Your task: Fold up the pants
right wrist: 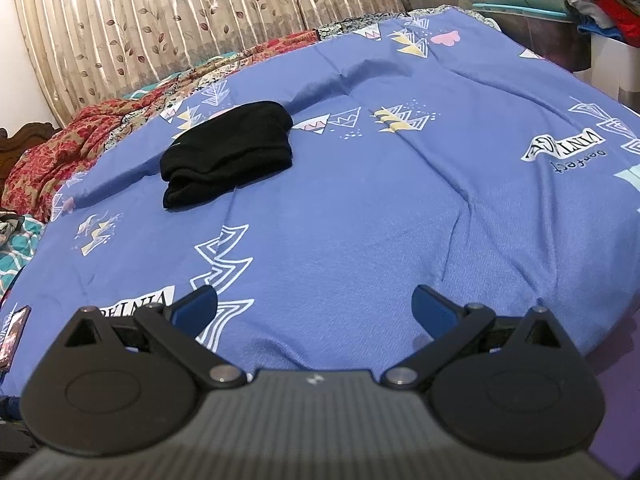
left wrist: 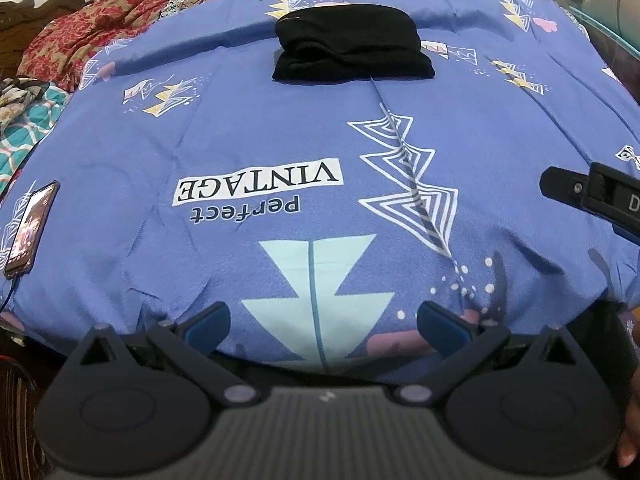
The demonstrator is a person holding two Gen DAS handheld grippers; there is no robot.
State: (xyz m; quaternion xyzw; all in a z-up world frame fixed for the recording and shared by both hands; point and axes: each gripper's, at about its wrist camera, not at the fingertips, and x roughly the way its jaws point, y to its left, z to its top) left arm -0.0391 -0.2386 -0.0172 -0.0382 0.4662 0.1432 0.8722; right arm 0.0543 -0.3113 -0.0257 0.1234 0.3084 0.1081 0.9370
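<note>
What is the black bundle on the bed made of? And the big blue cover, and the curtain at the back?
The black pants look like soft, matte knit cloth: they absorb light and fold into thick, rounded layers. The blue cover seems a woven cotton-like fabric, matte, with a fine visible weave and printed shapes. The curtain looks like a thinner, glossy fabric, perhaps satin or polyester: its pleats catch bright streaks of light.
</note>
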